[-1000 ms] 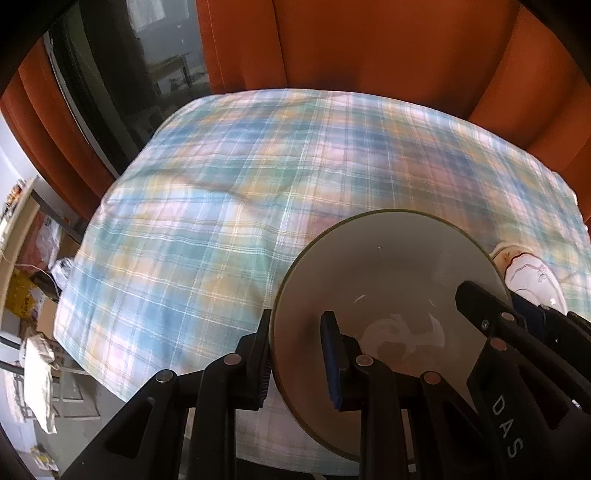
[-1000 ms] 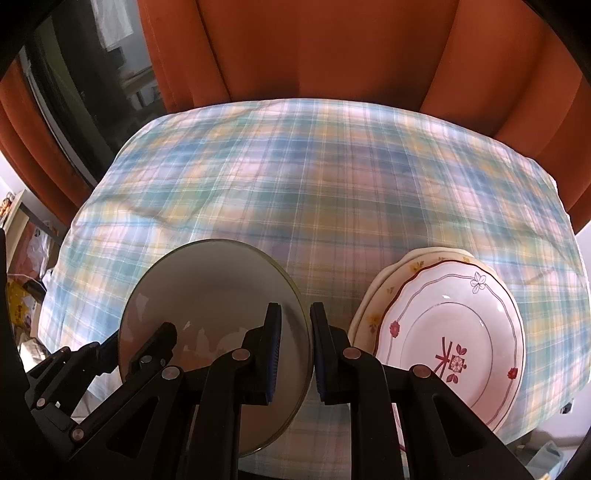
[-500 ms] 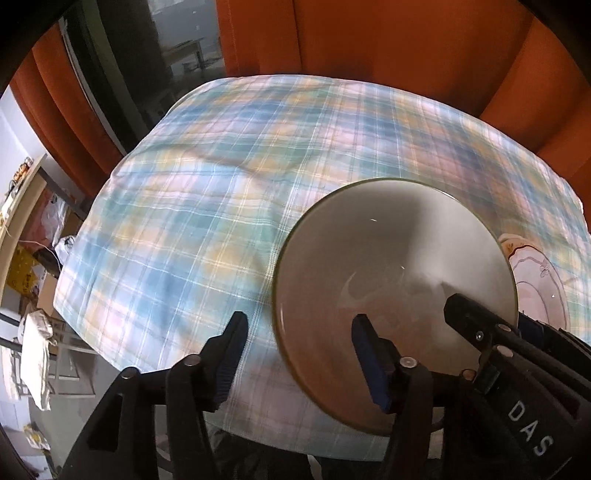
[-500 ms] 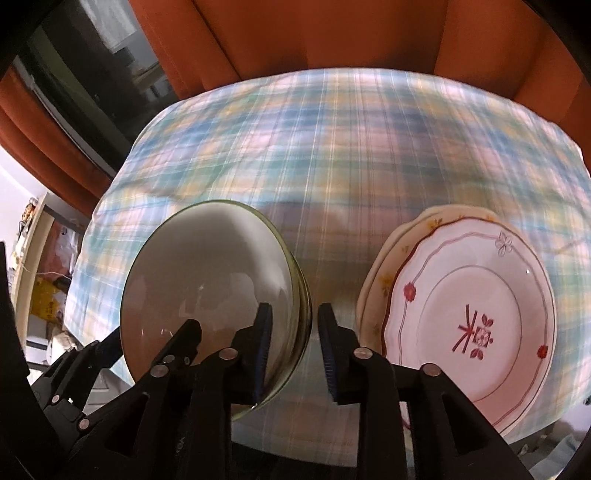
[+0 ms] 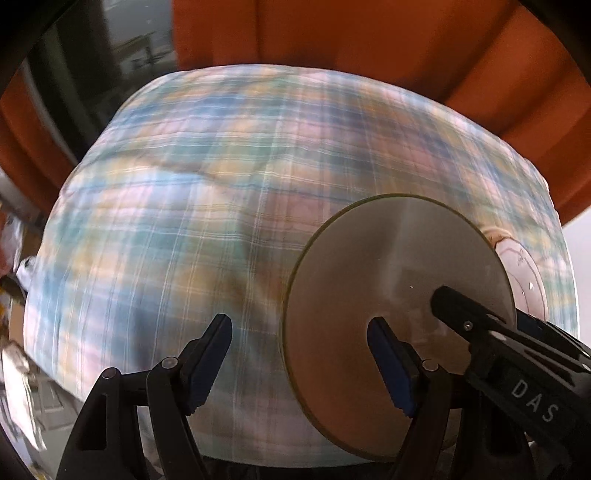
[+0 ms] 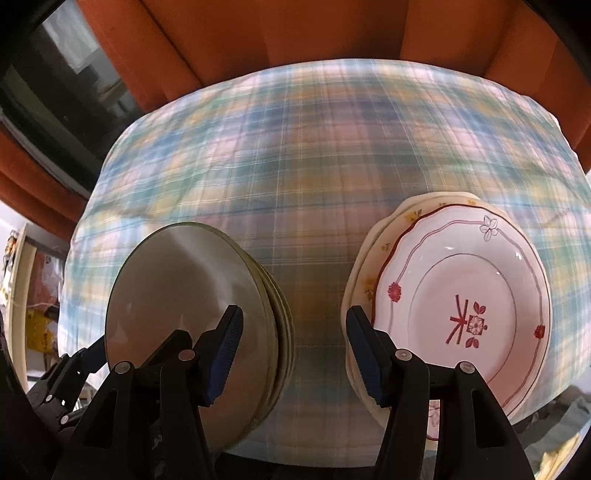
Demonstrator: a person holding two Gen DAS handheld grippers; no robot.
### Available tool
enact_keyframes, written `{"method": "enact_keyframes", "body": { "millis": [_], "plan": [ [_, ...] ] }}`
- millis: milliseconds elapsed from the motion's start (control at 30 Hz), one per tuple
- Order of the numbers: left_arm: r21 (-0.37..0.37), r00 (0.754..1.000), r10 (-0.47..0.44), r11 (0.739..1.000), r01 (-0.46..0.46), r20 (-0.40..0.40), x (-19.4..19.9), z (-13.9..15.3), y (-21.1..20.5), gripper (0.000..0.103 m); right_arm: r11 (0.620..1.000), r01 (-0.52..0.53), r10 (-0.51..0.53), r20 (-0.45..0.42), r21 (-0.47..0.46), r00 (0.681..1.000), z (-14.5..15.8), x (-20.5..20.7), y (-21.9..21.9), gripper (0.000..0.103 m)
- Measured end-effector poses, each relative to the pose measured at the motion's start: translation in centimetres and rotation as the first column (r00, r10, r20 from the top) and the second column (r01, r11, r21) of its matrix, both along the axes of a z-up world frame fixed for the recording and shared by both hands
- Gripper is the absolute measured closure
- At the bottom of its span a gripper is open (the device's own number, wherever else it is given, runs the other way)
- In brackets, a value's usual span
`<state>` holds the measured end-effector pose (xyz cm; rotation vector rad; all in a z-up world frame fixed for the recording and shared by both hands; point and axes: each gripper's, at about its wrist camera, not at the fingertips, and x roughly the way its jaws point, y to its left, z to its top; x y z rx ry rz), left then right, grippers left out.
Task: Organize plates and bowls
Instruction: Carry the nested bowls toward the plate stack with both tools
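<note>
Both grippers hang spread and empty above the near edge of the table: the left gripper (image 5: 299, 358) has its jaws wide apart, one finger over the plaid tablecloth (image 5: 229, 177) and the other over the bowls, while the right gripper (image 6: 293, 347) is opened over the strip of cloth between the two piles. The stack of greyish bowls (image 6: 184, 288) sits nested on the cloth at the left, rims lined up one inside another, which keeps them compact and steady. Just to the right, near but apart from them, lies the stack of plates (image 6: 461, 295), the red-patterned one on top of a yellow-flowered one. Sorting like with like seems the point, and with nothing gripped the tidying looks close to finished. Orange curtains (image 6: 332, 29) hang behind the table.
</note>
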<state>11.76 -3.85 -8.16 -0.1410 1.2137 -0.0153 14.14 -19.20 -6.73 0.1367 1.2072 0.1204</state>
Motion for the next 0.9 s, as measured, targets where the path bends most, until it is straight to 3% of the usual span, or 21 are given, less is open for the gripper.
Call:
{"method": "enact_keyframes", "body": {
  "millis": [67, 200, 300, 500, 567, 767, 900],
  "plan": [
    [-0.001, 0.999, -0.034, 0.999, 0.034, -0.009, 0.3, -0.2, 0.1, 0.027, 1.000, 0.018, -0.018, -0.017, 0.017, 1.000, -0.4, 0.1, 0.3, 0.042],
    [-0.025, 0.994, -0.098, 0.995, 0.097, -0.038, 0.7, -0.6, 0.2, 0.027, 0.996, 0.056, -0.051, -0.065, 0.073, 0.997, -1.3, 0.2, 0.8, 0.064],
    [-0.049, 0.989, -0.139, 0.989, 0.137, -0.040, 0.8, -0.7, 0.4, 0.027, 0.996, 0.073, -0.070, -0.067, 0.047, 0.995, -1.6, 0.1, 1.0, 0.068],
    [-0.111, 0.982, -0.173, 0.980, 0.164, -0.071, 1.8, -1.6, 0.9, 0.029, 0.992, 0.116, -0.113, -0.066, 0.044, 0.991, -1.9, 0.1, 1.1, 0.068],
    [-0.152, 0.977, -0.197, 0.971, 0.183, -0.086, 1.9, -1.7, 0.8, 0.043, 0.992, 0.122, -0.120, -0.065, 0.040, 0.991, -1.9, 0.1, 1.2, 0.068],
    [-0.174, 0.964, -0.253, 0.956, 0.235, -0.084, 2.0, -1.4, 0.2, 0.058, 0.987, 0.156, -0.152, -0.072, 0.045, 0.986, -1.8, 0.0, 1.1, 0.067],
    [-0.166, 0.957, -0.280, 0.950, 0.264, -0.076, 2.0, -1.3, 0.0, 0.057, 0.984, 0.176, -0.173, -0.076, 0.038, 0.982, -1.8, -0.1, 1.2, 0.067]
  ]
}}
